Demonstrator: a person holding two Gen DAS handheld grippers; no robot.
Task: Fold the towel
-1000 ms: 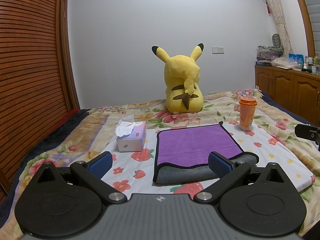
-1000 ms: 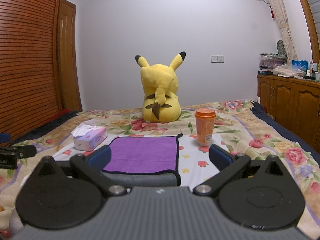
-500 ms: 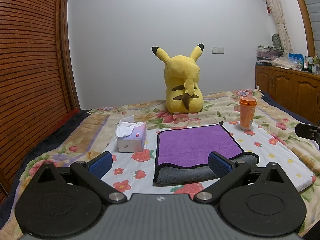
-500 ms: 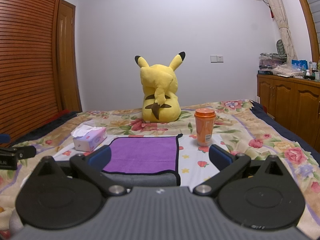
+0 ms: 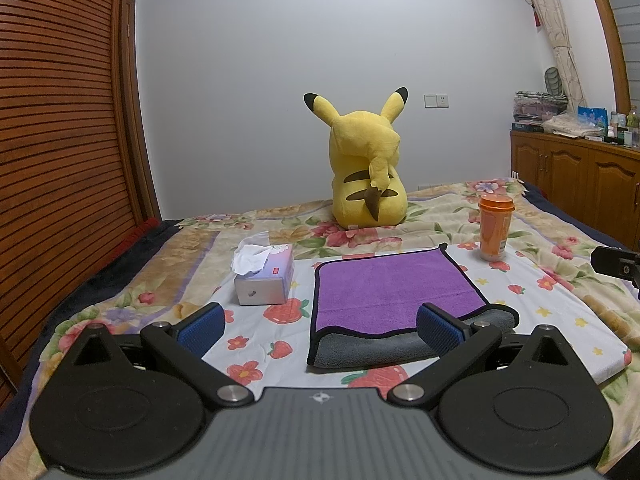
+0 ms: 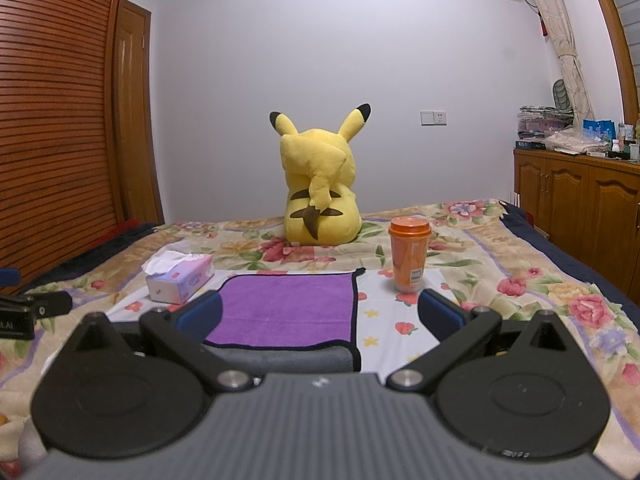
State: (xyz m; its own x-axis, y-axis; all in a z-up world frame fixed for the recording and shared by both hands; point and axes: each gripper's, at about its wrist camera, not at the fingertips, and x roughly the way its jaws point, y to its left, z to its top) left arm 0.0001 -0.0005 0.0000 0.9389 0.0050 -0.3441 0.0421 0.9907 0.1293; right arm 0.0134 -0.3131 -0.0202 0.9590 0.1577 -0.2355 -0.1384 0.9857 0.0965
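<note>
1. The towel (image 5: 394, 292) is seen lying folded on the floral bedspread (image 5: 560, 240), purple side up with a grey layer showing along its near edge; its black-trimmed far right corner is turned up slightly.
2. The left gripper (image 5: 320, 326) is held spread wide and empty, low above the bed, with its blue pads (image 5: 200, 326) apart. The towel's near right corner is partly covered by the right pad in this view, so contact there cannot be judged.
3. The right gripper (image 6: 320, 314) is likewise held released, with nothing between its fingers. In the right wrist view the towel (image 6: 286, 310) is partly hidden at its near left corner by the left finger, and the near grey fold is cut off by the gripper body.
4. A tissue box (image 5: 266, 278) is seen just left of the towel, and an orange cup (image 5: 495, 227) stands upright beyond its far right corner.
5. A yellow plush toy (image 5: 368, 168) is seated further back, facing the wall.
6. Only a dark fragment of the other gripper is caught at each frame's edge.
</note>
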